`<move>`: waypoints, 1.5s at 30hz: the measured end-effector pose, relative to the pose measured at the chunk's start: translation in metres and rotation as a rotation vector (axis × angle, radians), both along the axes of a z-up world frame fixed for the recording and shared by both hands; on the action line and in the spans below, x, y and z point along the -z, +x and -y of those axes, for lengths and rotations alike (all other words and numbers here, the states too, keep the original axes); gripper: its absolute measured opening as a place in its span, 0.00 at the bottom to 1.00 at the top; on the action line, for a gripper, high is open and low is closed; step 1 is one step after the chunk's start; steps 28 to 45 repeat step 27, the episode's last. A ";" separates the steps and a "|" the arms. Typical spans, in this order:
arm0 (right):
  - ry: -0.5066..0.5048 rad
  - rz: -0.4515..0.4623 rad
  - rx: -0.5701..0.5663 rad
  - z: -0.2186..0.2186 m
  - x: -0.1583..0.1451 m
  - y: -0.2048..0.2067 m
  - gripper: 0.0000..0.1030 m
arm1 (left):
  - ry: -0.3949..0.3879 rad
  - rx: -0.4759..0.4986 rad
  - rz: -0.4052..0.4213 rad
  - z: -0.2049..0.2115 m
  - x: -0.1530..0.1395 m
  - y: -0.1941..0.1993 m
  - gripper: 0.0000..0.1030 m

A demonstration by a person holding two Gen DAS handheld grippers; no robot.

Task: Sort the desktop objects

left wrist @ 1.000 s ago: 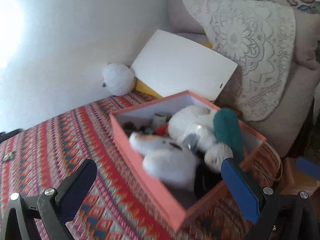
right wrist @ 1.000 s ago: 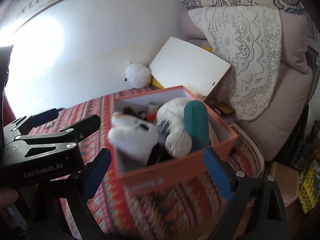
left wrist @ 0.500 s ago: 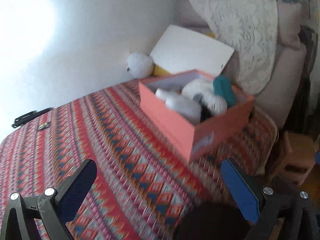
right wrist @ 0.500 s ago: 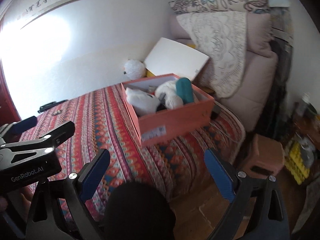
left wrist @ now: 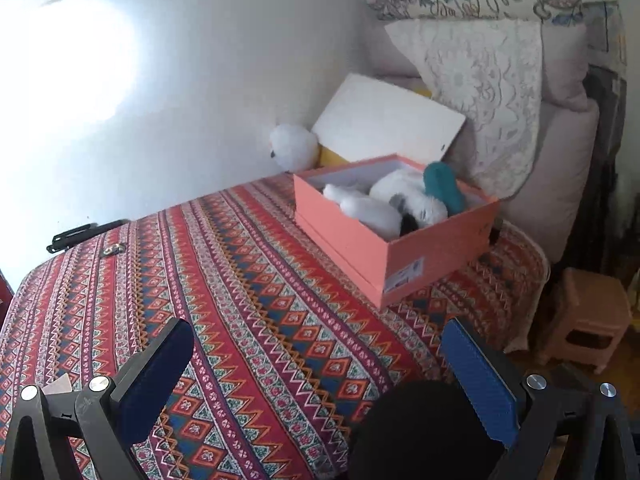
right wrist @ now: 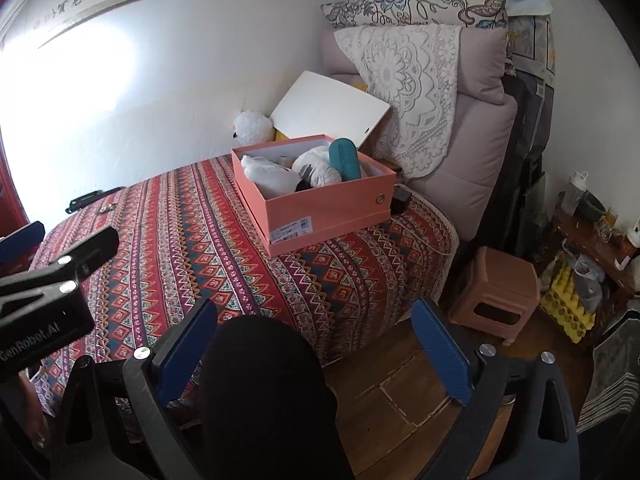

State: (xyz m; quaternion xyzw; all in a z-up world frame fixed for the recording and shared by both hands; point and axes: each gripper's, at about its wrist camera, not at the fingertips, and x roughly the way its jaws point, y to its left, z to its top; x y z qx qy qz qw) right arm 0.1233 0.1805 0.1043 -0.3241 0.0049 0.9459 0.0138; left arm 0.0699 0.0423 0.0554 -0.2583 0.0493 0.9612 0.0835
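Salmon-pink box (left wrist: 394, 236), packed with plush toys (left wrist: 396, 204), sits well ahead of both grippers; left gripper (left wrist: 320, 372) and right gripper (right wrist: 314, 350) gape wide and empty. Sorting looks nearly finished; next would be fetching the black pen (left wrist: 86, 235), far ahead-left.

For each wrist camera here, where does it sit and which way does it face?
Left wrist: on the left hand-held gripper, low over the patterned cloth, facing the orange box; own open fingers show.
Right wrist: on the right hand-held gripper, higher and off the table edge, facing the same box; own open fingers and the left gripper's body show.
Shared: the box, the cloth, the white plush by the wall.
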 end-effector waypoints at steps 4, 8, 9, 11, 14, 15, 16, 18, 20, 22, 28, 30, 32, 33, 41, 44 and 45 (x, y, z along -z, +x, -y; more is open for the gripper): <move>0.003 -0.002 -0.004 -0.002 -0.003 0.000 0.97 | 0.013 0.003 -0.042 -0.002 -0.006 0.006 1.00; 0.000 0.009 -0.005 -0.003 -0.002 -0.003 0.98 | 0.003 0.033 -0.048 -0.007 -0.008 0.006 1.00; -0.001 0.010 -0.005 -0.003 -0.002 -0.004 0.98 | 0.004 0.037 -0.045 -0.009 -0.008 0.006 0.99; 0.001 0.009 -0.005 -0.004 -0.002 -0.006 0.98 | 0.003 0.045 -0.039 -0.013 -0.007 0.005 1.00; -0.001 0.009 -0.005 -0.006 -0.003 -0.009 0.98 | -0.004 0.055 -0.036 -0.019 -0.006 0.003 0.99; 0.000 0.010 -0.002 -0.007 -0.003 -0.009 0.98 | -0.002 0.058 -0.035 -0.020 -0.006 0.003 0.99; 0.001 0.011 0.000 -0.007 -0.003 -0.010 0.98 | 0.002 0.061 -0.034 -0.021 -0.007 0.003 0.99; -0.001 0.015 0.005 -0.009 -0.003 -0.012 0.98 | 0.025 0.072 -0.029 -0.021 -0.008 0.002 0.99; 0.000 0.017 0.010 -0.011 -0.002 -0.013 0.98 | 0.053 0.083 -0.022 -0.019 -0.009 0.001 0.99; 0.000 0.021 0.015 -0.012 -0.002 -0.014 0.98 | 0.055 0.080 -0.032 -0.019 -0.010 0.000 0.99; -0.001 0.027 0.018 -0.014 0.000 -0.019 0.98 | 0.048 0.079 -0.055 -0.023 -0.010 -0.002 0.99; -0.001 0.027 0.018 -0.014 0.000 -0.019 0.98 | 0.048 0.079 -0.055 -0.023 -0.010 -0.002 0.99; -0.001 0.027 0.018 -0.014 0.000 -0.019 0.98 | 0.048 0.079 -0.055 -0.023 -0.010 -0.002 0.99; -0.001 0.027 0.018 -0.014 0.000 -0.019 0.98 | 0.048 0.079 -0.055 -0.023 -0.010 -0.002 0.99; -0.001 0.027 0.018 -0.014 0.000 -0.019 0.98 | 0.048 0.079 -0.055 -0.023 -0.010 -0.002 0.99; -0.001 0.027 0.018 -0.014 0.000 -0.019 0.98 | 0.048 0.079 -0.055 -0.023 -0.010 -0.002 0.99; -0.001 0.027 0.018 -0.014 0.000 -0.019 0.98 | 0.048 0.079 -0.055 -0.023 -0.010 -0.002 0.99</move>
